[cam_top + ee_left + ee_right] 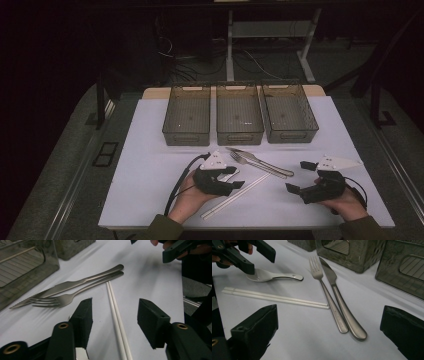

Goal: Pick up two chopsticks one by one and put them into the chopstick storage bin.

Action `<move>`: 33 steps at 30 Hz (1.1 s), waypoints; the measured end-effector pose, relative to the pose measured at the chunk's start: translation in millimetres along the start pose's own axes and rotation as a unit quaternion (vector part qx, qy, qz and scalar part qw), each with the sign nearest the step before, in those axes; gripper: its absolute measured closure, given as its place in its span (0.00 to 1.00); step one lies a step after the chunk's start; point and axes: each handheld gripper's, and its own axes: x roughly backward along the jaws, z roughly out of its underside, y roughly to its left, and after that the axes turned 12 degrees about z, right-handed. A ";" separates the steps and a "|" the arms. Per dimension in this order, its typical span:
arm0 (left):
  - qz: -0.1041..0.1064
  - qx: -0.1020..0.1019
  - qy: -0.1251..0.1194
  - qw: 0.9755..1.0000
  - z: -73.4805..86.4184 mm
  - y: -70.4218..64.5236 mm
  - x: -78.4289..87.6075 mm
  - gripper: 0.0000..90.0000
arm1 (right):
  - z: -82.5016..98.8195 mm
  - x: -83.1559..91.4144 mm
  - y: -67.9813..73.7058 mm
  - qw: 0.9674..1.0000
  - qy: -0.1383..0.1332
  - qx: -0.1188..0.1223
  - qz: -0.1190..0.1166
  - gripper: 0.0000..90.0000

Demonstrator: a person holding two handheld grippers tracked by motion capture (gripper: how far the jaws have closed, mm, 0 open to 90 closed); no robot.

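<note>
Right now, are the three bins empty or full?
Empty: the high view shows bare ribbed floors in all three bins, while the chopsticks lie on the table.

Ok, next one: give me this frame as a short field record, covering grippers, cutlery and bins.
left gripper: jaws part open, straddling the white chopsticks, pads not touching them
right gripper: open, holds nothing, beside the cutlery
fork: flat on the white mat, tight beside the knife
spoon: white, lying under the left gripper
bins: three wire-mesh bins in a row at the mat's far edge; all look empty
</note>
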 end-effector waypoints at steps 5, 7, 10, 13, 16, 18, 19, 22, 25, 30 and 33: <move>0.002 0.001 0.019 1.000 2.3 -1.1 -5.2 0.64 | 0.0 0.0 0.1 1.000 0.000 0.001 0.000 0.02; 0.004 0.004 0.029 1.000 3.7 -1.2 -7.3 0.69 | 0.1 0.1 0.1 1.000 0.000 0.001 0.000 0.02; 0.005 0.010 0.041 0.999 6.2 -0.5 -9.7 0.72 | 0.1 0.0 0.2 1.000 0.001 0.001 -0.001 0.02; 0.006 0.017 0.052 0.998 8.1 -0.5 -12.1 0.78 | 0.1 -0.1 0.2 1.000 0.001 0.001 -0.001 0.02; 0.007 0.020 0.059 0.998 9.4 -0.6 -13.4 0.81 | 0.1 0.0 -0.1 1.000 0.001 -0.001 -0.001 0.02; 0.008 0.023 0.064 0.998 10.9 -0.3 -15.3 0.82 | 0.1 -0.2 -0.1 1.000 0.001 -0.001 -0.001 0.02; 0.009 0.026 0.066 0.997 11.4 -0.4 -16.0 0.82 | 0.1 -0.2 -0.1 1.000 0.001 -0.001 -0.001 0.02; 0.007 0.029 0.072 0.997 12.9 -1.1 -18.8 0.84 | 0.1 -0.1 0.0 1.000 0.001 -0.001 -0.001 0.02; 0.008 0.029 0.080 0.996 13.9 -1.6 -20.7 0.86 | 0.0 0.0 -0.7 1.000 0.000 0.000 -0.001 0.02; 0.008 0.028 0.086 0.996 15.2 -2.1 -23.4 0.88 | 0.1 -0.1 -0.2 1.000 0.000 0.000 0.000 0.02; 0.005 0.028 0.091 0.995 16.0 -2.2 -24.2 0.88 | 0.2 -0.3 -0.3 1.000 0.001 0.002 0.000 0.02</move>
